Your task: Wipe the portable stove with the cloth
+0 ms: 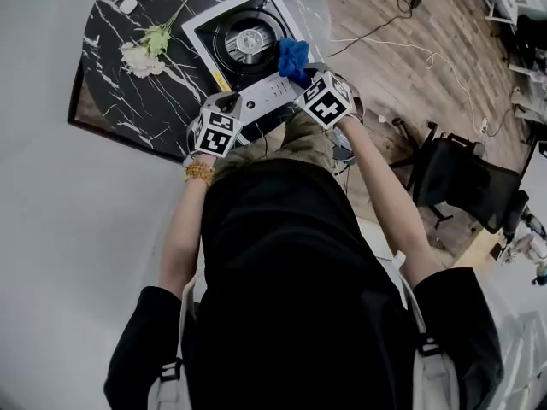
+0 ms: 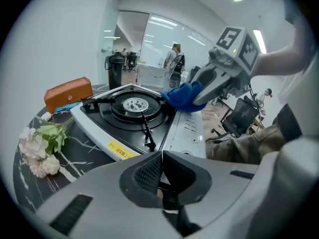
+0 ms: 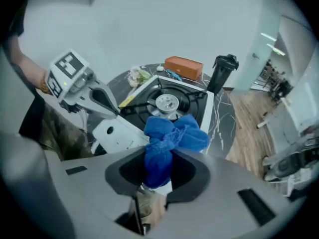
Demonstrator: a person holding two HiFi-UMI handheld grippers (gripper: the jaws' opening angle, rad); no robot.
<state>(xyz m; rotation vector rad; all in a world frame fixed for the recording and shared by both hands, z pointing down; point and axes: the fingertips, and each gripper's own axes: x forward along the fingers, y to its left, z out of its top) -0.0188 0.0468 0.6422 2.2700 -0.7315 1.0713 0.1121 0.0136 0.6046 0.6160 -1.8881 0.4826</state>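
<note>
Lying at the tabletop's left, flowers sit beside the stove, its near edge partly hidden under both tongs. Left tongs are clenched, empty; right tongs grasp the cloth over the stove's right side.

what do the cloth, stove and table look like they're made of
Cloth: soft blue fabric, maybe microfibre; fuzzy, bunched folds.
Stove: sheet metal, probably; satin silver front, glossy black top.
Table: black stone or stone-look laminate; white veins, slight sheen.
</note>
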